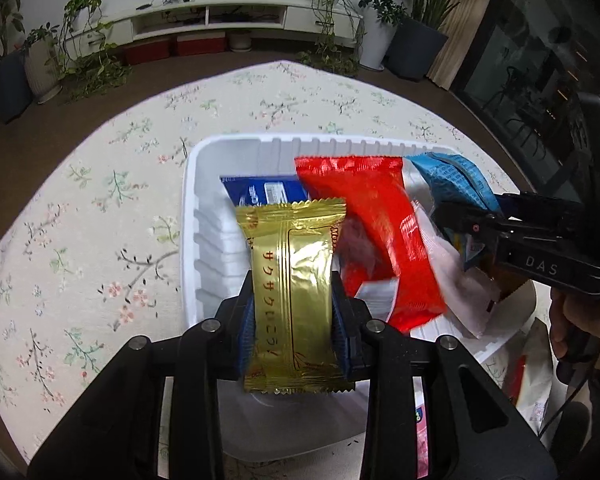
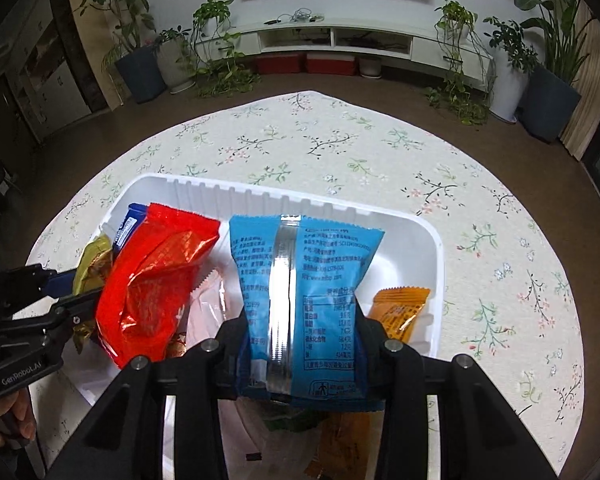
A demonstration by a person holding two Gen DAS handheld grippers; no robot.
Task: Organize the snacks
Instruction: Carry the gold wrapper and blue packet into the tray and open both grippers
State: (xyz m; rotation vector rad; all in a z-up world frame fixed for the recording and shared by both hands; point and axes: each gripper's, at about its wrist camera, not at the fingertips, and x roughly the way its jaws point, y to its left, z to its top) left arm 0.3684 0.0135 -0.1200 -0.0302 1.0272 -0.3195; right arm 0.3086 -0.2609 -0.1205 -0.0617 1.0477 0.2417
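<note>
My left gripper (image 1: 293, 320) is shut on a gold snack packet (image 1: 294, 280) and holds it over the near left part of a white ribbed tray (image 1: 190, 200). My right gripper (image 2: 302, 344) is shut on a light blue snack packet (image 2: 304, 280) over the same tray (image 2: 432, 240). A red packet (image 1: 372, 232) lies in the tray's middle, also in the right wrist view (image 2: 152, 280). A dark blue packet (image 1: 260, 192) lies at the tray's back left. An orange packet (image 2: 400, 308) lies at its right end. The right gripper (image 1: 456, 220) also shows in the left view, the left gripper (image 2: 76, 292) in the right view.
The tray sits on a round table with a floral cloth (image 1: 100, 200). Loose packets lie on the table near the tray's front right corner (image 1: 536, 384). Beyond the table are potted plants (image 2: 140, 60) and a white TV bench (image 2: 340, 36).
</note>
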